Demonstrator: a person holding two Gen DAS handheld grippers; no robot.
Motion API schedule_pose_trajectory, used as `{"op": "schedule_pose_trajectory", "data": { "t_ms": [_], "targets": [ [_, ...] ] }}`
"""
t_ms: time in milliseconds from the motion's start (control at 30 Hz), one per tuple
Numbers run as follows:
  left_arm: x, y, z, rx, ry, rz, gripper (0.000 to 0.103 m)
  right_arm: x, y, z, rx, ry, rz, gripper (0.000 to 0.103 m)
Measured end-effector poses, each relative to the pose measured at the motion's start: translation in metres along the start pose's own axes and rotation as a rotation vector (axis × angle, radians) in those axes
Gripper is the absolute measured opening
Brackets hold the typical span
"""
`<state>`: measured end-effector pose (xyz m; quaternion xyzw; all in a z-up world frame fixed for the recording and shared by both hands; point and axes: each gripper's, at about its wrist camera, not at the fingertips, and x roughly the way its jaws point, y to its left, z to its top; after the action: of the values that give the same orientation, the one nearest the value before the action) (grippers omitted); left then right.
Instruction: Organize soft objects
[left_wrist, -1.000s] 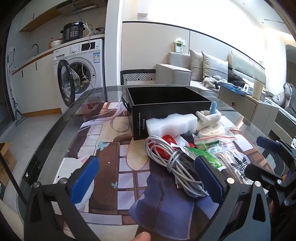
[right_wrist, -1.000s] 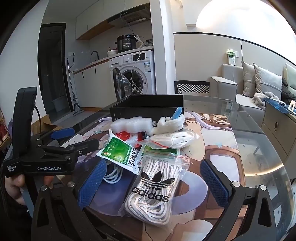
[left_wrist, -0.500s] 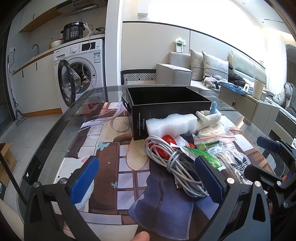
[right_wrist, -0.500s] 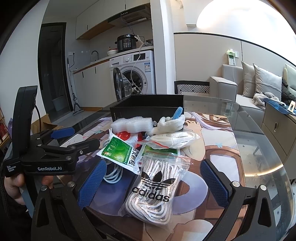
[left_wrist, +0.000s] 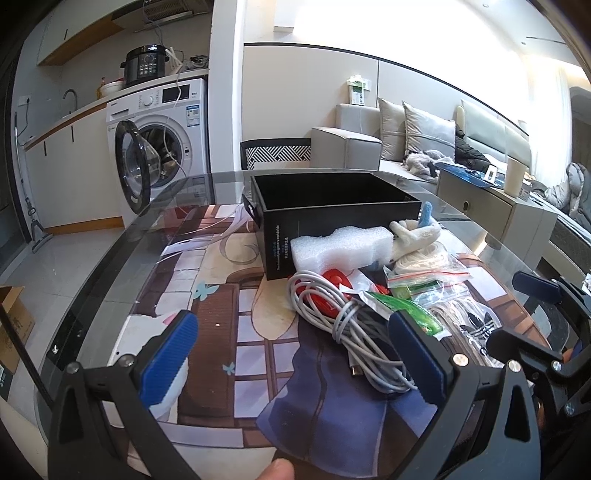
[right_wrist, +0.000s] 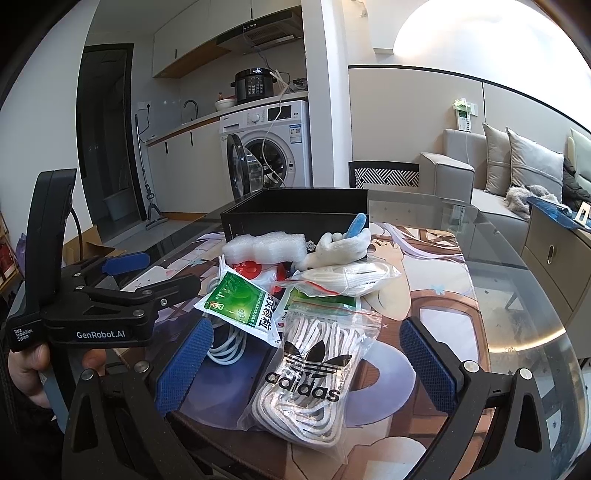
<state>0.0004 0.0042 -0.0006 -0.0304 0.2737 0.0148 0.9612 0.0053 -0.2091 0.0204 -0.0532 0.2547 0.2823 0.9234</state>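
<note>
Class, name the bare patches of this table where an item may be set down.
Bare mat lies left of the black box and grey cable, and right of the adidas bag toward the glass edge. The space right in front of the box is crowded.

Behind the black box (right_wrist: 295, 212), its near wall hides whatever lies on its floor, and the print on that wall is too small to read. In front of the box, the white cable (right_wrist: 225, 345) is mostly covered by the green sachet (right_wrist: 240, 302), and the red item (left_wrist: 334, 280) is half buried under cable loops and the foam block (left_wrist: 341, 245). Both views' bottom edges cut off each tool's lower frame.
</note>
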Motion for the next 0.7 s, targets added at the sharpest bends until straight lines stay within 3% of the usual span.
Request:
{"op": "schedule_pose_trajectory", "data": {
  "t_ms": [700],
  "targets": [
    [-0.0057, 0.0029, 0.0027, -0.006, 0.007, -0.023, 0.103, 0.0055, 0.0057, -0.0026, -0.026, 0.034, -0.023, 0.103]
  ]
}}
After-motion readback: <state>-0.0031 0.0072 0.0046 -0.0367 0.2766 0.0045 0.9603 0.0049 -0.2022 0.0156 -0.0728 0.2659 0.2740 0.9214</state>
